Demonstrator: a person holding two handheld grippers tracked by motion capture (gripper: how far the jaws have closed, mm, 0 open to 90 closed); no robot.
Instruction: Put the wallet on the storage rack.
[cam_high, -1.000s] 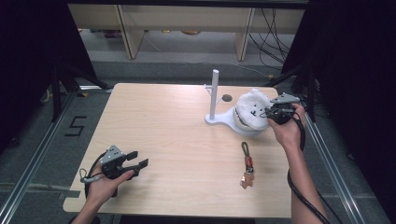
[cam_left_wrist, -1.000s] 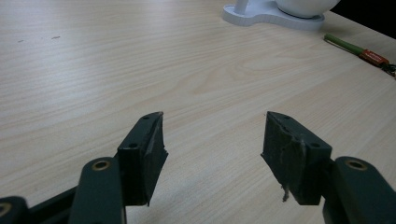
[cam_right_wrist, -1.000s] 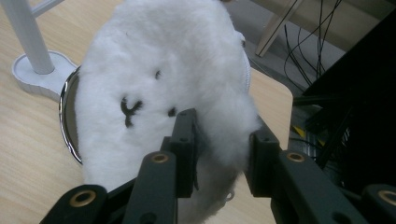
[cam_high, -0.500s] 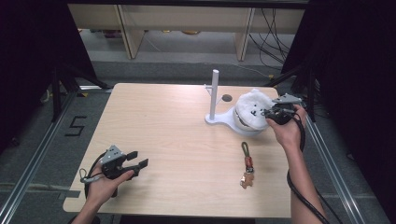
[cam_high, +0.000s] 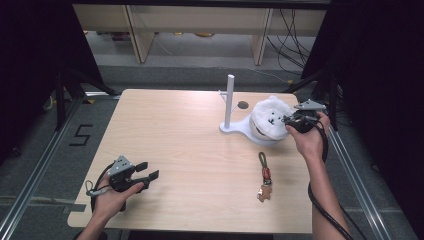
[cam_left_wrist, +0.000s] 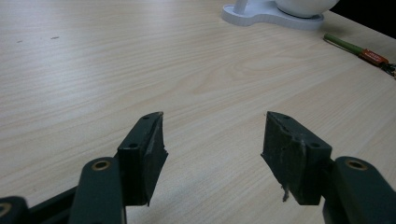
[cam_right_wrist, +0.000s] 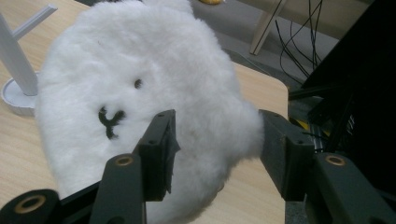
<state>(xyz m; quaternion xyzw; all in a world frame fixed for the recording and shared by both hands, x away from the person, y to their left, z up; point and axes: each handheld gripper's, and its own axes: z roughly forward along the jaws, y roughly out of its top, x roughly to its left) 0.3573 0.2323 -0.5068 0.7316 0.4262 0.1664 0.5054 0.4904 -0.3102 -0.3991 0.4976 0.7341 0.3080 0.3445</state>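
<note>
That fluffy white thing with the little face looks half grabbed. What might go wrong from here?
The right gripper has its jaws around just an edge of the fluffy white plush, not yet squeezed tight, so it might pinch fur alone and slip off.

The plush rests on the white stand; lifting it may nudge or tip the stand.

The keychain lies nearby below the right hand, so a dropped plush might land on it.

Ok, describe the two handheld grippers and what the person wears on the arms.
Both the left gripper and the right gripper are black, each with two blocky jaws, brass-coloured rivets at the joints and a grey three-cornered plate on top. A black cable trails from each. The left one's jaw pads look frayed. The forearms are bare, no sleeves.
</note>
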